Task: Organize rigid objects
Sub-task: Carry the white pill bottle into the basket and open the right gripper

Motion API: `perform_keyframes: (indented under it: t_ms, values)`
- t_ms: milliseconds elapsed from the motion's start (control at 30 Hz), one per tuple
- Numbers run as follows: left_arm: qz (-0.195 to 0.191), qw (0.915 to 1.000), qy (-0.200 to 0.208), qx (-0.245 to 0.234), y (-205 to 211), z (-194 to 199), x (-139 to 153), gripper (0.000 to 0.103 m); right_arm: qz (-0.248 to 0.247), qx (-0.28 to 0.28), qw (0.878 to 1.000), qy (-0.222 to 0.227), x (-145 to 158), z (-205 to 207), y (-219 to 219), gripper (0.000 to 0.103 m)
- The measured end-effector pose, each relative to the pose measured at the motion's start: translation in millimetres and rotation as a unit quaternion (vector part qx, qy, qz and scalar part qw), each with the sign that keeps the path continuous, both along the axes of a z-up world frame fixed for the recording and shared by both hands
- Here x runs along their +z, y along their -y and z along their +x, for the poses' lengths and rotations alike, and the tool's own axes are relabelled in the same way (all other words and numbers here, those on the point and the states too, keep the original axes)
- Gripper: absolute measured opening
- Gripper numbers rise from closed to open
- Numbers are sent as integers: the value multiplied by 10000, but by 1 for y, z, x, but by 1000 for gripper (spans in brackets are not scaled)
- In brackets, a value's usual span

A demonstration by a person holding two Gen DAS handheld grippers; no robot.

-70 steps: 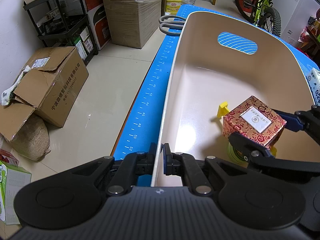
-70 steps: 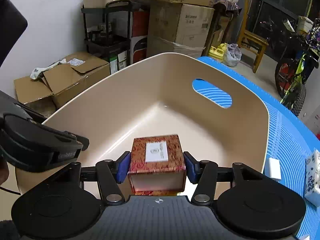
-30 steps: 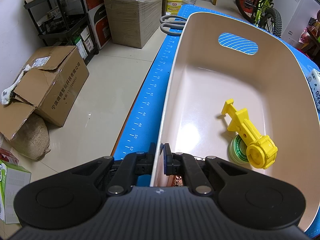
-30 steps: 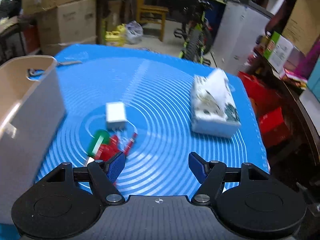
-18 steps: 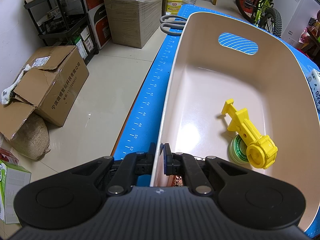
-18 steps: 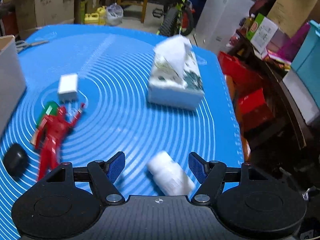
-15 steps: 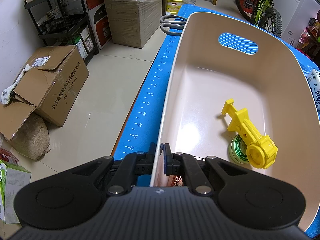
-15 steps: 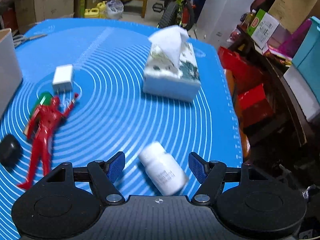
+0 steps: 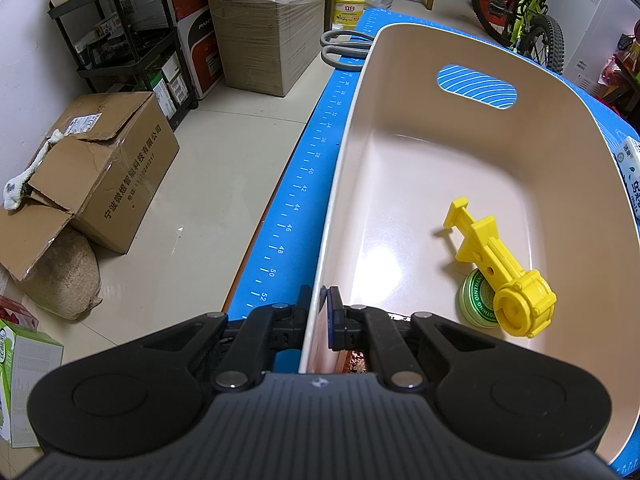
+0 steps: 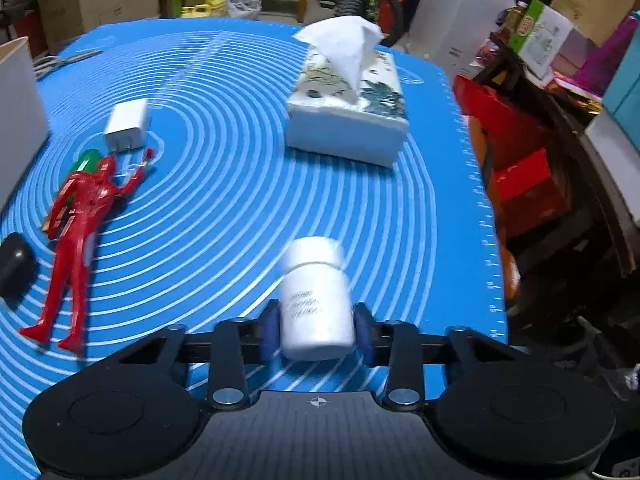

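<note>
White plastic pill bottle (image 10: 316, 300) is lying between the right claw (image 10: 316, 330) pads — gap showing, so squeezing squarely matters; left claw (image 9: 319, 312) is pinching the beige plastic bin (image 9: 352, 128) wall.

A patterned box (image 9: 354, 358) is lying mostly hidden beneath the left gripper (image 9: 320, 312); between the right gripper's (image 10: 316, 328) fingers, the white bottle (image 10: 316, 300) is showing blurred.

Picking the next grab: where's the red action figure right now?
In the right wrist view, the red action figure lies flat on the blue mat at the left, below the white charger, beside a black object.
</note>
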State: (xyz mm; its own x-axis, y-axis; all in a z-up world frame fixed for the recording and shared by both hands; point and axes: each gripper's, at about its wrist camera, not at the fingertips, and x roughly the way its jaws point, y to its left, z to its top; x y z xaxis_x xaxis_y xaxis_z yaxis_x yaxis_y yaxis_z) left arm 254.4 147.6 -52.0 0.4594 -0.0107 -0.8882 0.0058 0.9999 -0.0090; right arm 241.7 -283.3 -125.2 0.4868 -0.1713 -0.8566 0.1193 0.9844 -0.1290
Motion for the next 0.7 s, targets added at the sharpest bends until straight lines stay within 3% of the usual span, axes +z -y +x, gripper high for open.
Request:
perform_keyframes:
  t_ms: [333, 700]
  values:
    - [19, 10000, 3, -5, -2, 0, 0, 9, -119, 95, 9984, 546, 21, -7, -22, 45]
    - [31, 10000, 4, -8, -1, 0, 0, 9, -55, 703, 9869, 1452, 90, 0, -94, 45]
